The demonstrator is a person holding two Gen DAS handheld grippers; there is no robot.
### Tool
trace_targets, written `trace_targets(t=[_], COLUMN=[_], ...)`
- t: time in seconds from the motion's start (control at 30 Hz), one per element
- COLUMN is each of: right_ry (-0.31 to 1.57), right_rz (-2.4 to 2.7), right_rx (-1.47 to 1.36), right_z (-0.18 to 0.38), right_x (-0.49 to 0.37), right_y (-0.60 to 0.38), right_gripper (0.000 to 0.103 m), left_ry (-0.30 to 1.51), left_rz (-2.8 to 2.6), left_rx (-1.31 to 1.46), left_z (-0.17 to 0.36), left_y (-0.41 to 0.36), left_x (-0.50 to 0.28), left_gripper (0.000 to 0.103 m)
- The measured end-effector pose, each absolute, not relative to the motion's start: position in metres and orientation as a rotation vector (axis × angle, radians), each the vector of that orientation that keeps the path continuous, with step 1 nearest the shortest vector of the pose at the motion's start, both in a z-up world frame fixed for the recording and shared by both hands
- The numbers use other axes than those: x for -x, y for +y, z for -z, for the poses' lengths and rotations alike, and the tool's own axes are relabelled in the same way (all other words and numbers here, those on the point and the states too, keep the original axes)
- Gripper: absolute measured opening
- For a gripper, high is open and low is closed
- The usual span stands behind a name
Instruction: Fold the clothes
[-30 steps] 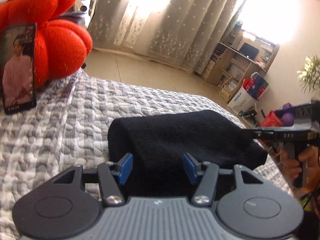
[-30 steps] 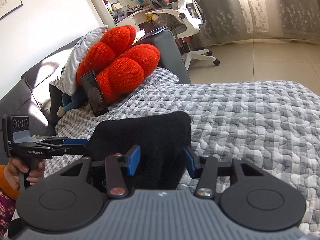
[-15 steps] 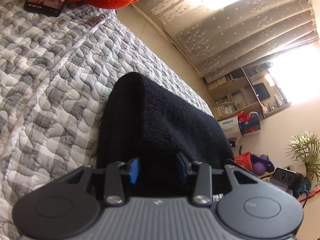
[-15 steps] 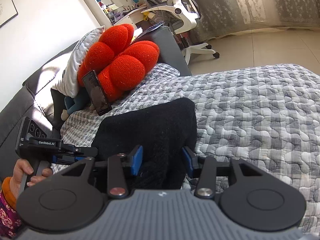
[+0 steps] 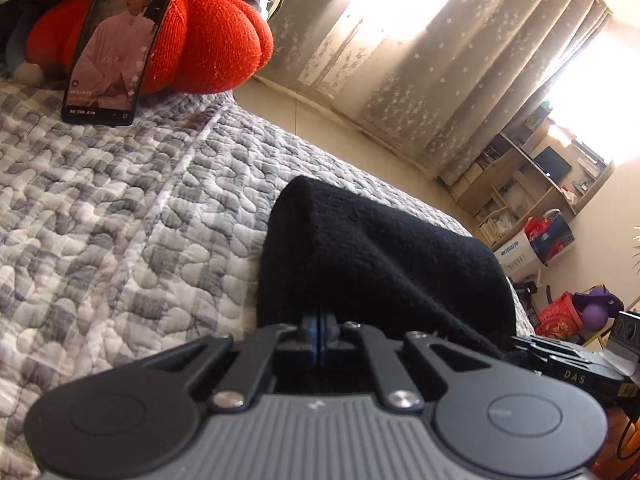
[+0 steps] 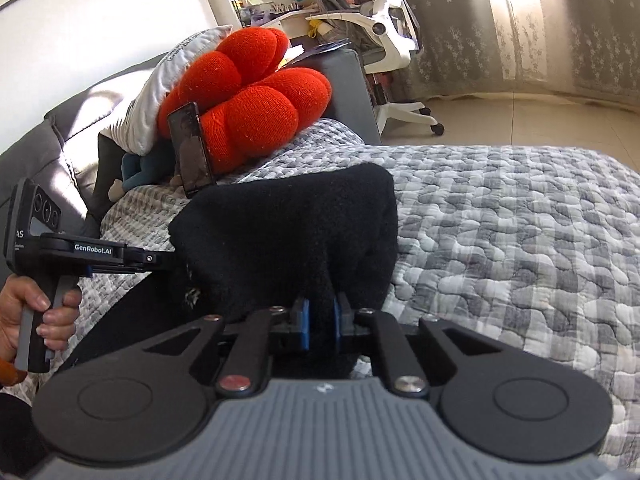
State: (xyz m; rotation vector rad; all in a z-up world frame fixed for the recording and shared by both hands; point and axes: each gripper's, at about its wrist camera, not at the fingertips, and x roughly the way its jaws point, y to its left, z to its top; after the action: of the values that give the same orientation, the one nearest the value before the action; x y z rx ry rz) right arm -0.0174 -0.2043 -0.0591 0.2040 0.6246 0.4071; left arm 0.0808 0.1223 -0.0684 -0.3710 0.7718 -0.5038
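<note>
A folded black knit garment [image 5: 380, 256] [image 6: 288, 232] lies on a grey patterned quilt [image 5: 120, 220] [image 6: 500, 220]. My left gripper [image 5: 320, 328] is shut on its near edge, the jaws closing until the blue pads almost meet with fabric pinched between them. The right gripper [image 6: 320, 326] is closing too, a bunched fold of the same garment squeezed between its pads. In the right wrist view the left gripper [image 6: 176, 258] bites the garment's left side, with a hand [image 6: 44, 312] on its handle. The right gripper's body [image 5: 520, 348] shows at the garment's right end.
A red knotted cushion [image 5: 208, 40] [image 6: 256, 96] sits at the head of the sofa with a phone [image 5: 120, 40] [image 6: 192, 152] propped against it and a white pillow [image 6: 160, 92] behind. Past the quilt's edge are bare floor, a white office chair [image 6: 384, 28] and wooden shelves [image 5: 532, 184].
Both grippers went from open around the garment's edge to shut on it, sinking slightly. The fabric now bunches up toward each pair of pads.
</note>
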Motion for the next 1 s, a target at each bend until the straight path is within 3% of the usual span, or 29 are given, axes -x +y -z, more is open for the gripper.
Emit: trace_targets(t=[0.03,0.07,0.13,0.17,0.2,0.4,0.7,1.0], right_ry=[0.608,0.591,0.537,0.505,0.474,0.316,0.367,0.353], right_rz=[-0.409,-0.409,-0.39,-0.377,-0.363,-0.273,-0.31,-0.348], right_rx=[-0.193,-0.182,-0.152,-0.133,-0.113,0.076,0.246,0.303], right_z=[0.055,0.051,0.043,0.039,0.035,0.022,0.055,0.074], right_x=[0.02,0.022,0.026,0.028,0.029,0.014,-0.033,-0.024], right_y=[-0.205,-0.205,-0.204,-0.203,-0.202,-0.176,-0.146,-0.166], right_gripper=[0.014,0.024,0.029,0.029,0.029,0.029,0.028,0.026], left_ry=[0.756,0.732,0.664,0.624,0.577,0.407,0.446,0.437], left_rz=[0.506,0.5,0.469,0.452,0.432,0.454,0.623,0.694], left_rx=[0.355,0.333,0.273,0.242,0.211,0.038,-0.246,-0.222], left_z=[0.064,0.059,0.047,0.042,0.036,0.015,0.048,0.058], left_y=[0.124,0.125,0.126,0.127,0.126,0.094,0.034,0.058], left_x=[-0.079,-0.076,-0.068,-0.065,-0.062,-0.068,-0.099,-0.09], left_gripper=[0.005,0.007,0.021,0.037,0.041,0.045,0.045,0.045])
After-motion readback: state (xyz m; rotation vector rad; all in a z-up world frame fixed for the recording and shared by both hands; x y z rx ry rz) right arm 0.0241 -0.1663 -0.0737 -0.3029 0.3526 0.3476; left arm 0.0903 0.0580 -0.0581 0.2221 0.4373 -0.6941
